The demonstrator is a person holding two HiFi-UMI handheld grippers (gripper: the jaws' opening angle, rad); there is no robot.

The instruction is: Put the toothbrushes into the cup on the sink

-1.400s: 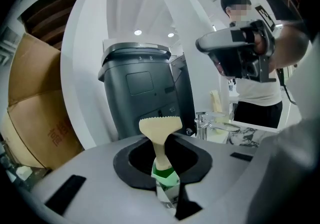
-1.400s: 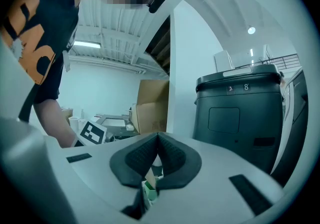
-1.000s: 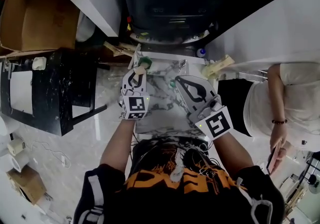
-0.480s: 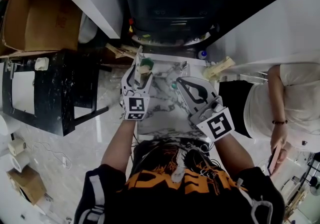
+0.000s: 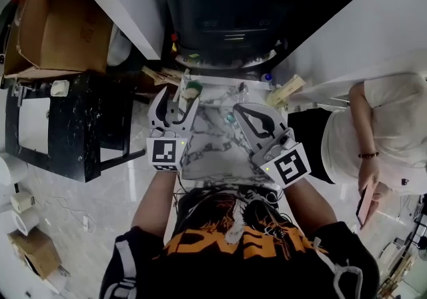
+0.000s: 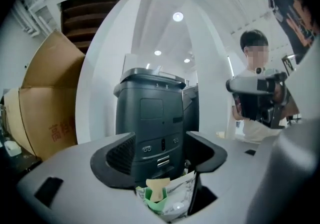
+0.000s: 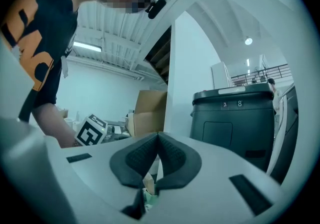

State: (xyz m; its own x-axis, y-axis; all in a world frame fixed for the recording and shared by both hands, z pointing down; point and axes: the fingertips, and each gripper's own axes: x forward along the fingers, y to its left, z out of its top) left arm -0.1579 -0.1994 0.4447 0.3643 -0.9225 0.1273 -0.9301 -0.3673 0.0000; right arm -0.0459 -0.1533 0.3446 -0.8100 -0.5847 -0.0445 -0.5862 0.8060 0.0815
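On the marble sink top (image 5: 208, 152), near its far edge, stands a green cup (image 5: 192, 88) with a wrapped toothbrush (image 6: 157, 187) upright in it. My left gripper (image 5: 175, 99) sits just short and left of the cup. Its jaws are opening wide with nothing between them; in the left gripper view the cup (image 6: 161, 205) shows low between the jaws of the left gripper (image 6: 159, 157). My right gripper (image 5: 237, 109) hovers over the middle of the marble, pads pressed together (image 7: 157, 142). A small green thing (image 5: 230, 117) lies by its tip; I cannot tell whether it is held.
A big black bin (image 5: 227, 11) stands right behind the sink. A cardboard box (image 5: 60, 24) and a black marble-topped frame (image 5: 63, 124) are at the left. A person in white (image 5: 377, 137) stands at the right.
My left gripper, shut at the cup's mouth on the toothbrush a second ago, has let go, opened wide and drawn back to the left. The toothbrush stays in the cup. The right gripper barely moved.
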